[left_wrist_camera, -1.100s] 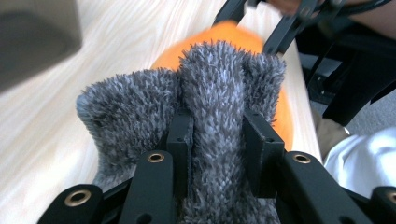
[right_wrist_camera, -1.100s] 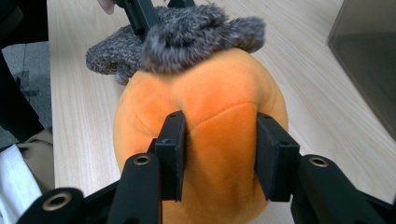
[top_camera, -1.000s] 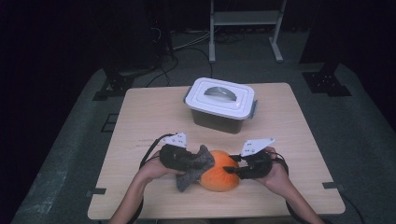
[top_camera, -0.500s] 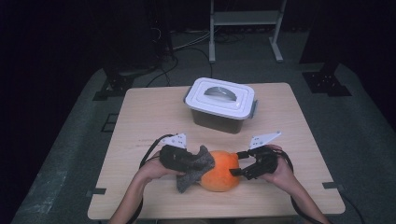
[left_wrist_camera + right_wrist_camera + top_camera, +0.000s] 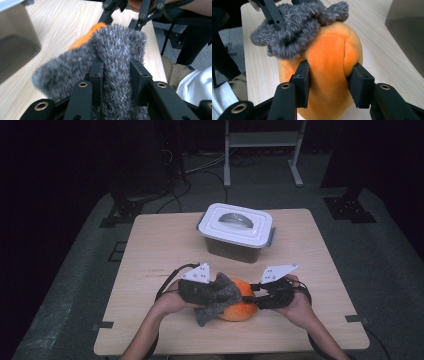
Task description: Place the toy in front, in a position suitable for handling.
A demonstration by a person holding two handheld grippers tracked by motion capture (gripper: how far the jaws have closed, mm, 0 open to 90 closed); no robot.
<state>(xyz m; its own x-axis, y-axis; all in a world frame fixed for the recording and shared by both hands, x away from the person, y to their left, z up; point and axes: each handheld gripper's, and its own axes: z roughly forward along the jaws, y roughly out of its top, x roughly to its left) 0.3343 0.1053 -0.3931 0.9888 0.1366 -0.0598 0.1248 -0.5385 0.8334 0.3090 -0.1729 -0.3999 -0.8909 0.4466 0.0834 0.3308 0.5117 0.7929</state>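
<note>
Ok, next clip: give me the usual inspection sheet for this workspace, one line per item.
Surface: light wooden table, bare apart from the items below.
Job's things: orange plush ball on the near edge; grey fuzzy cloth draped over its top.
Clutter: lidded white-topped container at the far middle, closed.
Grippers: left gripper shut on the cloth; right gripper, jaws just been closing, pads pressing the ball's sides.
Cables: black cable loops from the left gripper; more trail on the floor behind.
Surroundings: dark room, grey floor, white stand beyond the table.

Both hand-held grippers (image 5: pixel 215 292) (image 5: pixel 252 295) level, jaws inward, clamped.
</note>
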